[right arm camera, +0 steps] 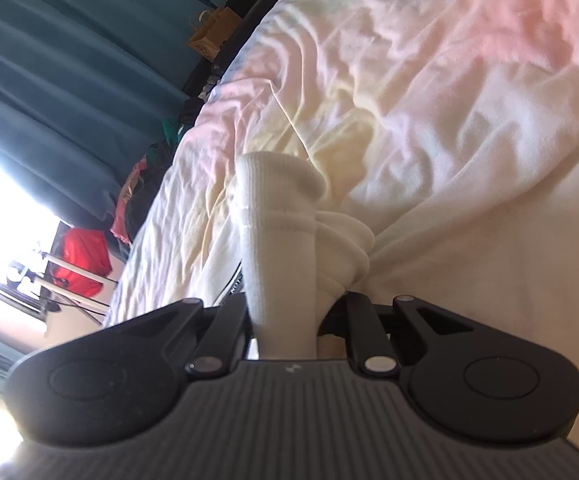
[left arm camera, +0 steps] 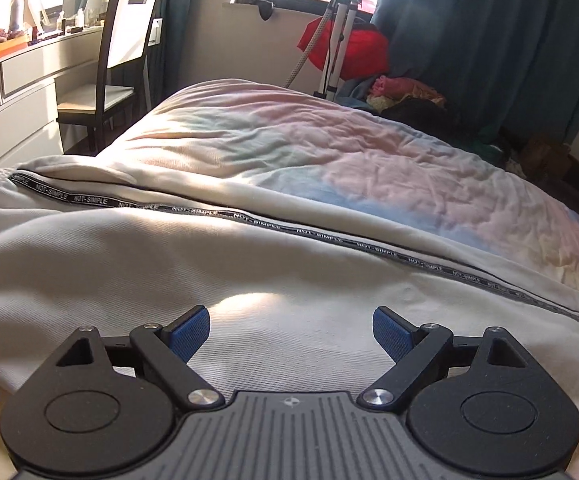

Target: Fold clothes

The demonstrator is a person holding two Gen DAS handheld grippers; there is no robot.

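Observation:
Cream trousers (left arm camera: 137, 264) with a black lettered side stripe (left arm camera: 369, 246) lie spread across the bed. My left gripper (left arm camera: 291, 330) is open just above the cloth, its blue pads (left arm camera: 189, 334) apart and empty. In the right wrist view my right gripper (right arm camera: 295, 312) is shut on the ribbed cream cuff (right arm camera: 277, 216) of the trousers. The bunched cuff sticks out past the closed fingers and hides the pads. The view is rolled sideways over the bed.
A pastel pink, blue and yellow bedsheet (left arm camera: 329, 152) covers the bed. A dark chair (left arm camera: 117, 64) and a dresser (left arm camera: 13, 92) stand at the left. A pile of clothes (left arm camera: 409, 96), a red bag (left arm camera: 349, 50) and teal curtains (left arm camera: 489, 40) are behind the bed.

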